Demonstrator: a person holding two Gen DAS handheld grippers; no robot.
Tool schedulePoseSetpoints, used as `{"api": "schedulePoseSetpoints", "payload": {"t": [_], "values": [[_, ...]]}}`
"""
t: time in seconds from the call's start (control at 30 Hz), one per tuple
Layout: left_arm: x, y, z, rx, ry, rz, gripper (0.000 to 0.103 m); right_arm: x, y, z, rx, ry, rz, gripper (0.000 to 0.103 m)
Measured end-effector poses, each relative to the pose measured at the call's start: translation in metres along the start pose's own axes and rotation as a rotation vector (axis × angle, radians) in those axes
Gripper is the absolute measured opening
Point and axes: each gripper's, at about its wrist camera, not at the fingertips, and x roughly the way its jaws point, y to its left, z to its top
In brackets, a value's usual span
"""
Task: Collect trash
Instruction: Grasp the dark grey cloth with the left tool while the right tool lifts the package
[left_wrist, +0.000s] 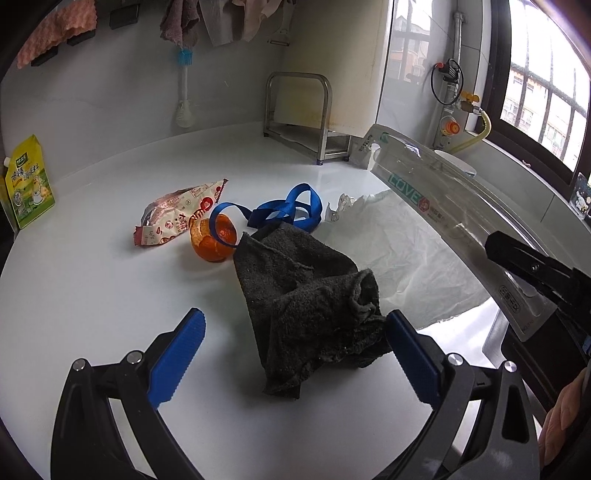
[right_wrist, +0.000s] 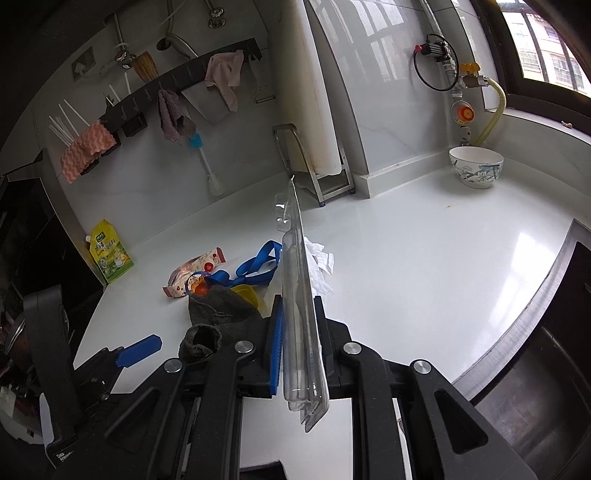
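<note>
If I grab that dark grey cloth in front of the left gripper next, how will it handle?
The dark grey cloth lies crumpled in soft folds, so it will probably droop and trail rather than hold shape. Its fuzzy weave should grip well between the left gripper's ridged pads. The blue strap touches its far edge and might drag along.

Right claw (right_wrist: 299, 317) clamped nearly closed; left claw (left_wrist: 295, 347) spread wide, angled downward.

You can read "LOVE" in green on the clear plastic package (left_wrist: 417, 177). The snack wrapper (left_wrist: 177, 218) shows small "LOVE" too; other print is illegible.
</note>
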Motion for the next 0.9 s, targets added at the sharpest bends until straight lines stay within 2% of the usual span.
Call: {"api": "schedulePoseSetpoints", "payload": {"t": [0.23,0.27,0.3,0.33,0.37,0.4,0.43,0.5,0.9], "values": [[0.003,0.007,0.003,-0.042,-0.013,0.002,0.094,-0.01,-0.011,-0.008,0.032,-0.005,-0.001,0.014],[0.003,0.008,0.001,-0.044,-0.013,-0.001,0.087,-0.011,-0.012,-0.008,0.034,-0.007,-0.001,0.015],[0.004,0.009,0.0,-0.046,-0.009,-0.009,0.076,-0.012,-0.012,-0.009,0.034,-0.008,-0.001,0.014],[0.004,0.009,-0.001,-0.048,-0.004,-0.021,0.07,-0.013,-0.012,-0.01,0.033,-0.01,-0.003,0.014],[0.005,0.01,-0.001,-0.049,0.002,-0.032,0.058,-0.014,-0.012,-0.011,0.031,-0.011,-0.006,0.014],[0.005,0.009,-0.001,-0.045,0.007,-0.034,0.05,-0.015,-0.013,-0.011,0.031,-0.011,-0.008,0.014],[0.005,0.009,-0.001,-0.039,0.008,-0.032,0.047,-0.015,-0.014,-0.012,0.033,-0.009,-0.01,0.014],[0.003,0.009,-0.001,-0.022,0.009,-0.023,0.03,-0.015,-0.016,-0.014,0.045,-0.001,-0.008,0.014],[-0.031,0.026,-0.001,0.006,-0.018,-0.041,0.021,-0.016,-0.025,-0.033,0.114,0.052,0.012,0.015]]}}
